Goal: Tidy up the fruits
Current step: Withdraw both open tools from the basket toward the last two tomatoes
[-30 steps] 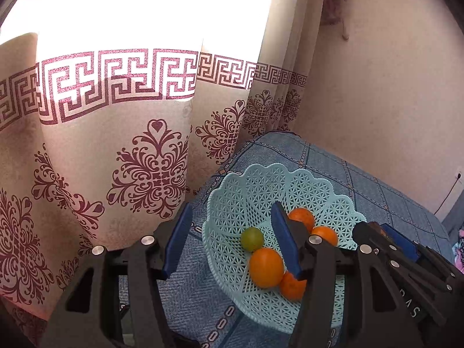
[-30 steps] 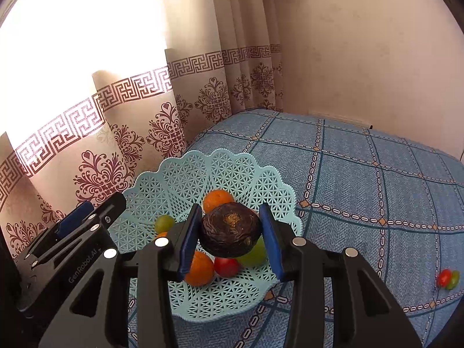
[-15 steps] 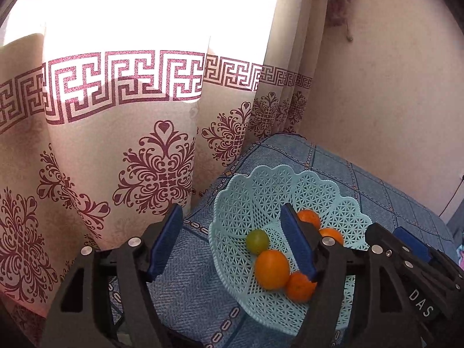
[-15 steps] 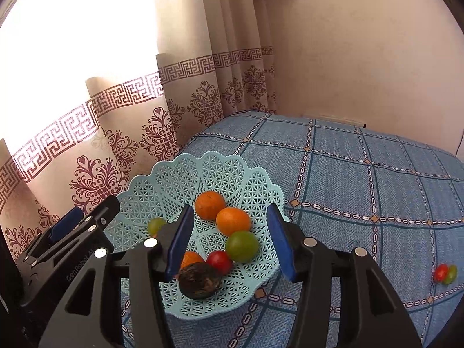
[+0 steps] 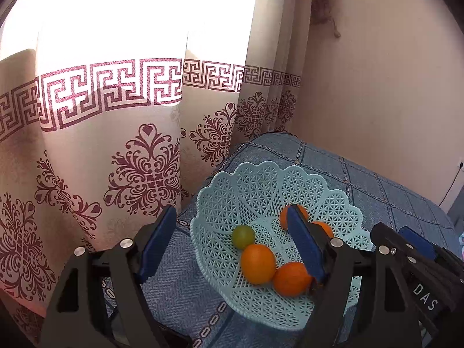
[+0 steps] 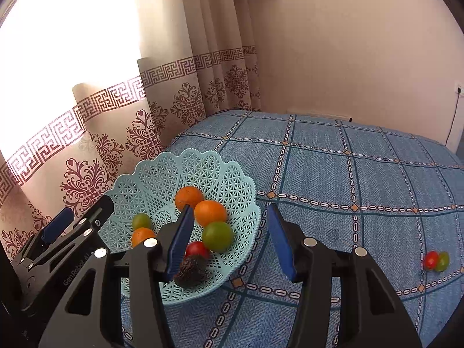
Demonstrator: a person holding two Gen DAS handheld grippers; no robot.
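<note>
Both grippers released, empty: right gripper (image 6: 229, 240) over basket's (image 6: 162, 171) right rim, left gripper (image 5: 232, 246) over its left side. Basket on blue bed (image 6: 362, 179) holds oranges (image 6: 210, 212), green fruit (image 6: 217, 236), dark fruit (image 6: 191, 271). Red-green pair (image 6: 436, 260) lies far right.

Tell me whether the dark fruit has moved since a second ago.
Yes. The dark fruit left the right gripper and dropped to the basket's near side.

pale turquoise lattice basket (image 6: 232, 179), blue checked cloth (image 6: 348, 174), maroon-patterned cream curtain (image 5: 116, 145)
</note>
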